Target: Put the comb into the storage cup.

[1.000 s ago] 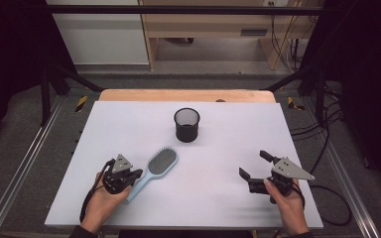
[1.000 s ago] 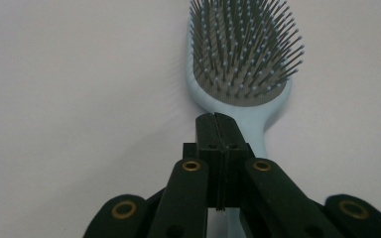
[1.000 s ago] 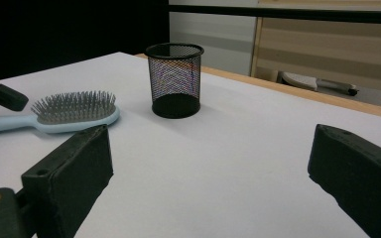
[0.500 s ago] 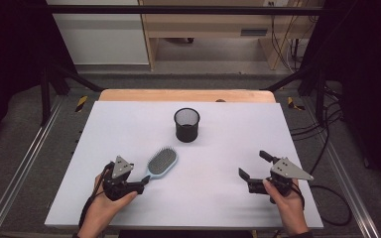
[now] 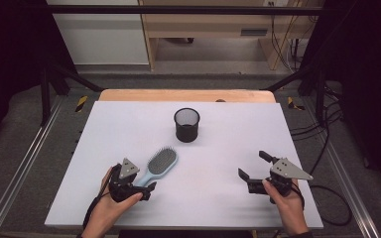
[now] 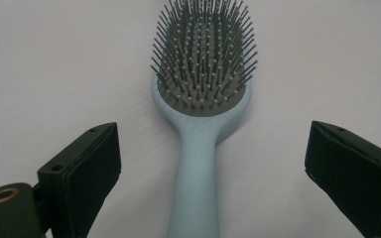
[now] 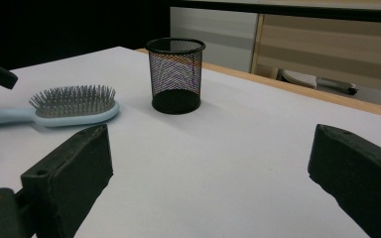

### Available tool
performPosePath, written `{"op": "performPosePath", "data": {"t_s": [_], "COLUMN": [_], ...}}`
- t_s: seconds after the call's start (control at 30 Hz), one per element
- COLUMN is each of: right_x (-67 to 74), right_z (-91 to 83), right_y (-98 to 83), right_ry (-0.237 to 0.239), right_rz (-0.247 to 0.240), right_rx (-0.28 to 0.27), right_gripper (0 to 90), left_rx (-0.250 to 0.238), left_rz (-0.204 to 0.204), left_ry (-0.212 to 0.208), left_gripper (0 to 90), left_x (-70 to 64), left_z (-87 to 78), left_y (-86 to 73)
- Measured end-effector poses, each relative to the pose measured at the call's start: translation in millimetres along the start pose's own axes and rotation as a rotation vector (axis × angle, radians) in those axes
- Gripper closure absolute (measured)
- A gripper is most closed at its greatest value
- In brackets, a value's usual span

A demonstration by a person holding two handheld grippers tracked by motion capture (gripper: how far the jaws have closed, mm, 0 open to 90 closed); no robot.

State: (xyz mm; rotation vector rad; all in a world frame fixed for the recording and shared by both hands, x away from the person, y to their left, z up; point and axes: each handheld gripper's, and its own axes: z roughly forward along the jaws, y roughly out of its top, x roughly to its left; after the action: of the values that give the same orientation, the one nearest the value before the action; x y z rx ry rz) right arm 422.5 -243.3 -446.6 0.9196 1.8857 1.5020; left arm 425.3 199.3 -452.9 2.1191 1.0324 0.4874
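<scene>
The brush [image 5: 160, 162] lies flat on the white worktop [image 5: 228, 208] in the lower left of the high view, bristles up, head toward the frame's centre and handle running down-left into the left tongs [image 5: 148, 189]. Those tongs have just been opening and now stand spread; in the left gripper view the pale blue handle [image 6: 194, 198] runs up the middle of the frame with a clear gap to each black jaw, so nothing presses on it. I judge this a release, or a re-seat before a firmer grab: the handle is lined up square between the jaws, which suits a pinch across its narrow width.

The right tongs [image 5: 254, 167] sit at the lower right of the high view, also spread and holding nothing, well apart from the brush, seemingly parked while the other hand works.

The mesh cup [image 5: 186, 124] stands upright above centre, a likely place for the brush.

The high view gives the layout. The left gripper view settles the gap at the handle. The right gripper view, low and level, shows the brush [image 7: 74, 106] resting on its back at left and the cup [image 7: 175, 74] open-topped and empty-looking.
</scene>
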Motion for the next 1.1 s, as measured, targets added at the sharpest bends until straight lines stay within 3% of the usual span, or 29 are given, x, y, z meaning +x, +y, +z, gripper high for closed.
{"op": "performPosePath", "data": {"t_s": [0.37,0.6,0.9,1.1], "right_x": [0.7,1.4,1.9,2.0], "right_z": [1.3,1.4,1.8,2.1], "right_y": [-0.4,-0.4,-0.5,-0.5], "right_ry": [0.002,0.007,0.007,0.009], "right_rz": [-0.007,-0.006,-0.011,-0.013], "right_rx": [0.009,0.01,0.014,0.016], "right_gripper": [3.6,3.6,3.6,3.6], "left_rx": [0.057,0.072,0.098,0.122], "left_rz": [0.013,-0.016,-0.031,-0.031], "left_ry": [-0.03,-0.019,-0.034,-0.048], "left_gripper": [7.3,12.4,22.4,39.2], "left_x": [-2.0,3.9,14.7,16.1], "left_z": [10.4,17.8,27.2,27.6], "left_y": [-7.0,-6.3,2.5,4.4]}}
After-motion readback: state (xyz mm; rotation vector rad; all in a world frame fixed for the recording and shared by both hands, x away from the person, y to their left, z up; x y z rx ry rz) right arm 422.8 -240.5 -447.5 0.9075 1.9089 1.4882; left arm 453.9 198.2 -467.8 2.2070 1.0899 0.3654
